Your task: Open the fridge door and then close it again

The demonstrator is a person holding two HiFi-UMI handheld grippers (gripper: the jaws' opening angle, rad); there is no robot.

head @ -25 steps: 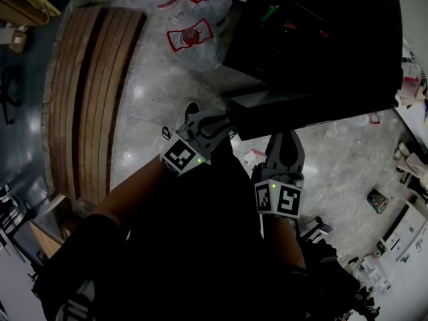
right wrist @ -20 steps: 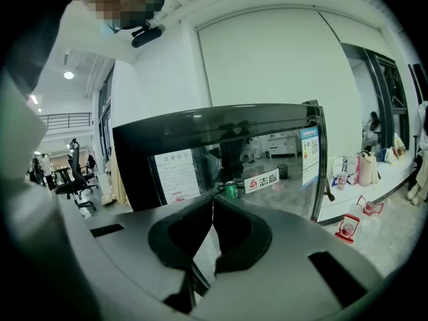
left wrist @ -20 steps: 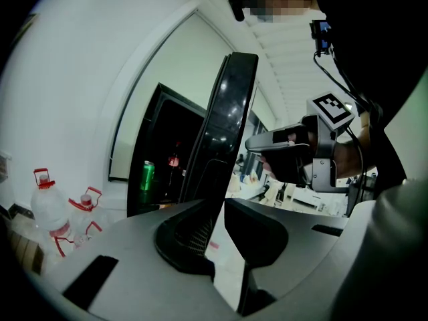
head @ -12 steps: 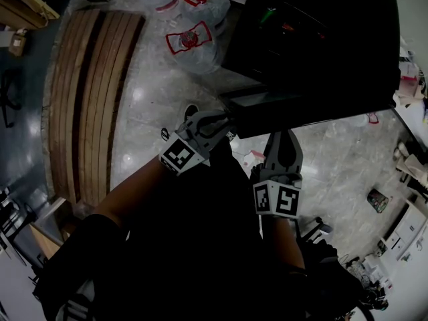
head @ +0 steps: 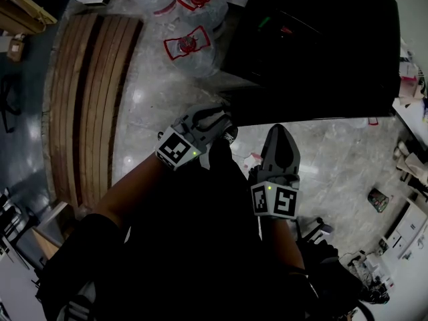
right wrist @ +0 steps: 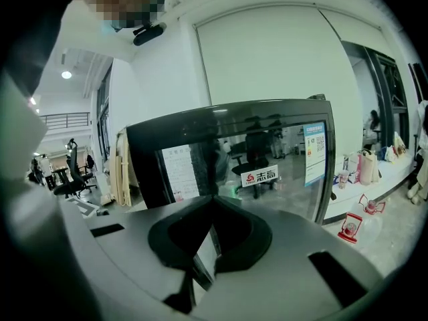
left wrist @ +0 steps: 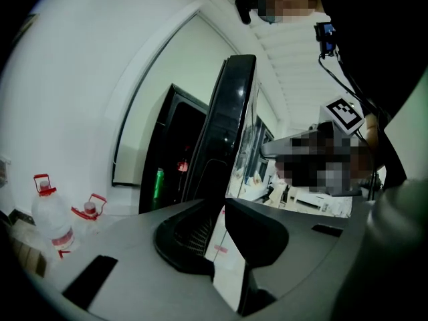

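A black fridge (head: 314, 45) with a glass door fills the upper right of the head view. The door (head: 301, 116) stands only a little ajar. In the left gripper view I see the door (left wrist: 231, 112) edge-on, its black edge running down between the tips of my left gripper (left wrist: 217, 206), which looks shut on it. The dark interior with a green can (left wrist: 159, 179) shows to its left. My left gripper (head: 224, 120) is at the door's free corner. My right gripper (head: 281, 131) hangs just before the glass front (right wrist: 267, 152), shut (right wrist: 211, 199) and holding nothing.
Several big water jugs (head: 190, 45) stand on the floor left of the fridge, also in the left gripper view (left wrist: 50, 212). A slatted wooden bench (head: 87, 99) lies further left. Small clutter and boxes (head: 378, 199) sit on the floor to the right.
The door has swung in toward the fridge body, so the gap is much narrower. My left gripper moved with its edge. The right gripper stayed where it was.
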